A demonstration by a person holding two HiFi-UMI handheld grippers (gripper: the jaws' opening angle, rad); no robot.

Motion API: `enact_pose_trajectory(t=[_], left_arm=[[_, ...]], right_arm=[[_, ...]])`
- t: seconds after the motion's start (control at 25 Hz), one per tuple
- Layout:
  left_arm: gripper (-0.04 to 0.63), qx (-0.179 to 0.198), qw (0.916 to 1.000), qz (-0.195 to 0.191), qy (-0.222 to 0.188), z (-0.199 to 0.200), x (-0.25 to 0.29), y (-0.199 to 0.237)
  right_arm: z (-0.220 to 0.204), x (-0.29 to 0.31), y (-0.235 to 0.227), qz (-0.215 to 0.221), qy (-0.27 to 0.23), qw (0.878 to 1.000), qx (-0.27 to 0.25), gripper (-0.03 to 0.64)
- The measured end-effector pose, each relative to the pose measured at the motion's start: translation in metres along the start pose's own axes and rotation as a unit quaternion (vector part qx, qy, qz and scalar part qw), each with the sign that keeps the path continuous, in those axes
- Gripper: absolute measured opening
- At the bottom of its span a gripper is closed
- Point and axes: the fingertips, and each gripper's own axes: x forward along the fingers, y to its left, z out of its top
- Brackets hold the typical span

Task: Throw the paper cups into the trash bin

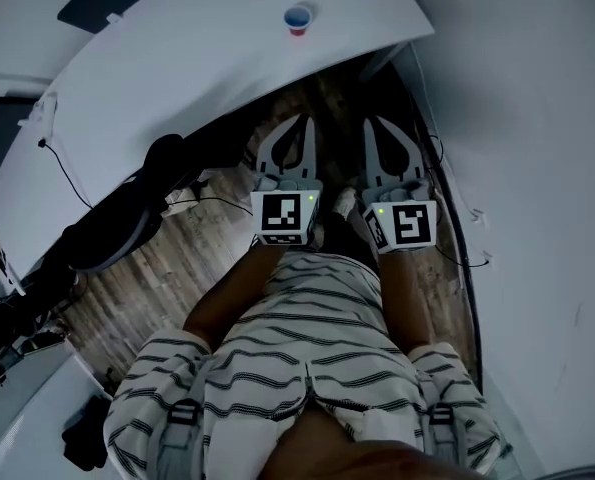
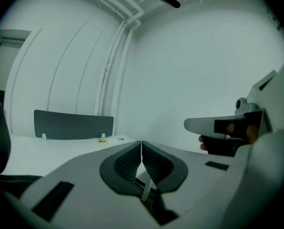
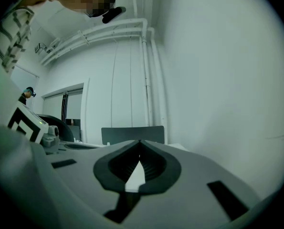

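I find the left gripper (image 2: 141, 143) and right gripper (image 3: 140, 142) both empty, jaws pressed together. One paper cup (image 1: 298, 18) stands on the table (image 1: 177, 78), well ahead of them. No bin is in view. I judge the task unstarted.

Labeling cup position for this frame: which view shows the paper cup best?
Head view. The paper cup stands upright and unobstructed on the white table, seen from above. The left gripper view and right gripper view show only walls and tabletop past their own jaws; the cup appears in neither.
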Motion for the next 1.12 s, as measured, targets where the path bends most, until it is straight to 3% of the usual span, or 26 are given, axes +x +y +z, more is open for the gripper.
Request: enact_pose_trajectory(t=[0.28,0.56,0.76,1.12], left_arm=[[0.026,0.001,0.9993,0.035,0.010,-0.019,0.049,0.019],[0.026,-0.003,0.9992,0.038,0.009,-0.046,0.098,0.029],[0.029,-0.011,0.9977,0.063,0.021,-0.069,0.126,0.043],[0.134,-0.038,0.9938,0.096,0.040,-0.100,0.168,0.076]], right_arm=[[-0.027,0.012,-0.019,0.013,0.024,1.000,0.006,0.009],[-0.049,0.020,-0.039,0.020,0.038,0.999,0.013,0.009],[-0.061,0.022,-0.051,0.019,0.043,0.999,0.019,0.009],[-0.083,0.024,-0.059,0.024,0.060,0.997,0.030,0.009]])
